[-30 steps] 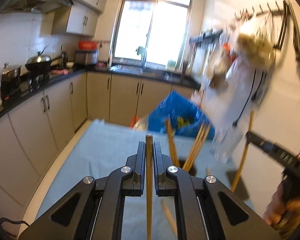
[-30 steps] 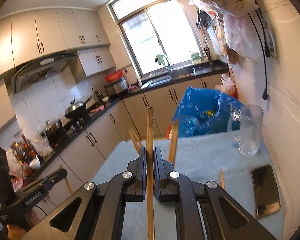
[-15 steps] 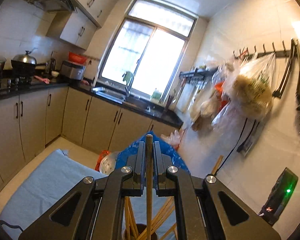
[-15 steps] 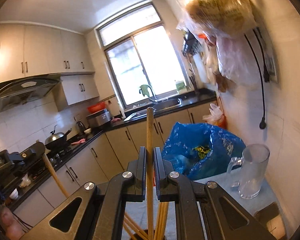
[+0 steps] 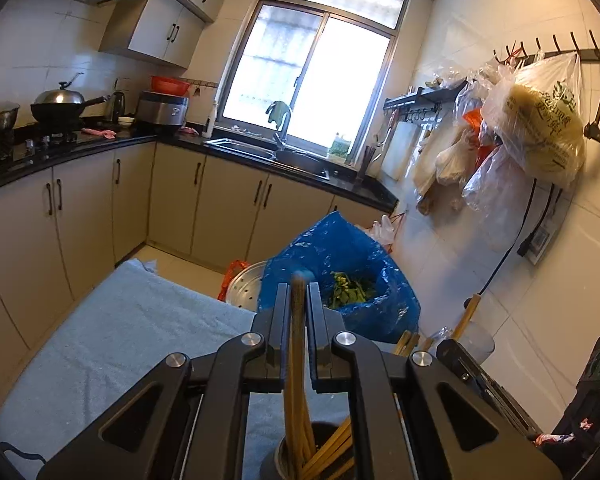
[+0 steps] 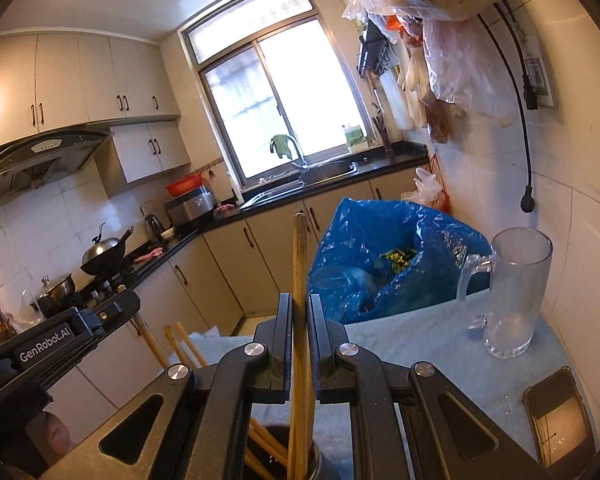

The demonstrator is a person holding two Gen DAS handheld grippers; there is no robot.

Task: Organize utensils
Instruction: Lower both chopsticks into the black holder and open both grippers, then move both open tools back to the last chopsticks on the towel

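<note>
Two wooden chopsticks are in play, one pinched in each black two-finger gripper, and both already reach down into the dark round utensil holder (image 5: 320,456) standing on the pale blue cloth-covered table (image 5: 112,344). Several other light wooden chopsticks (image 6: 260,446) already lean inside that holder, so I judge the sorting well along, with what remains here being to let these two go and pull the hands clear; whether more utensils wait elsewhere I cannot tell, as no loose ones show on the cloth. The left gripper (image 5: 299,312) has its jaws closed tight on its long wooden chopstick (image 5: 298,344), which rises past the fingertips and drops straight down into the holder's mouth below. The right gripper (image 6: 300,320) is likewise clamped on its own wooden chopstick (image 6: 301,280), slightly tilted, its lower end inside the same holder. The holder sits just beneath and a little ahead of both grippers. Off to the side stand a clear glass mug (image 6: 512,296), a dark phone (image 6: 556,420) and a crumpled blue plastic bag (image 6: 384,256), well apart from the holder.
</note>
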